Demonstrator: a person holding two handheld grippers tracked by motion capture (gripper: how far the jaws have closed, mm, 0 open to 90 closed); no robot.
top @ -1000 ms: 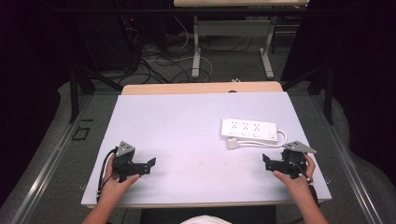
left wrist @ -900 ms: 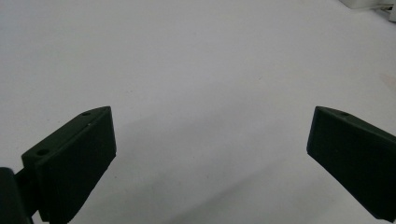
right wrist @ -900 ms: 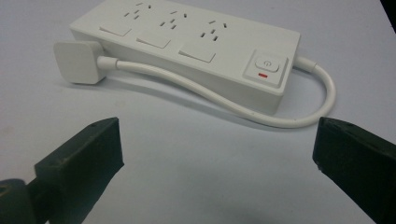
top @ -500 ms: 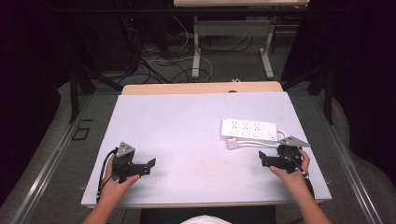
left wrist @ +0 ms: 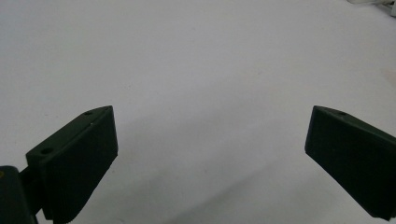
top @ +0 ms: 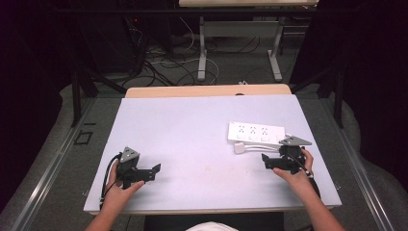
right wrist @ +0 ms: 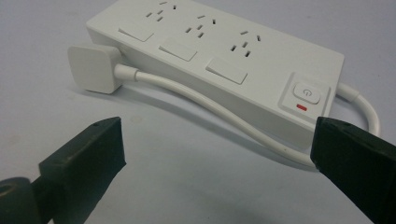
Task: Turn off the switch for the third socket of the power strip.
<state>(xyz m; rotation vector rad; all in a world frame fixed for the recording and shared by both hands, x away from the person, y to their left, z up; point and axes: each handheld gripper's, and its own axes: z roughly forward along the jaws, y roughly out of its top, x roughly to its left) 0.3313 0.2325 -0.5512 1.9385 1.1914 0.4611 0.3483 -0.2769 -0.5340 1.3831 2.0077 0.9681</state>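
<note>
A white power strip [top: 257, 134] with three sockets lies flat on the right half of the white table [top: 192, 130]. Its white cable [right wrist: 210, 109] loops along its near side and ends in a square white plug [right wrist: 93, 67] lying on the table by the strip's left end. In the right gripper view the strip [right wrist: 219, 56] shows a switch with a red mark. My right gripper [top: 265, 160] stands open just short of the strip, its jaws wide, nothing between them [right wrist: 217, 135]. My left gripper [top: 155, 170] rests open near the front left, over bare table [left wrist: 212, 116].
The table's far edge is a wooden strip [top: 207, 90]. Beyond it, loose cables [top: 163, 62] lie on the floor beside the legs of another table [top: 202, 48]. Metal rails [top: 53, 163] run along the table's left side.
My right gripper has slid leftward along the front of the power strip, nearer the plug. The left gripper has stayed put.
</note>
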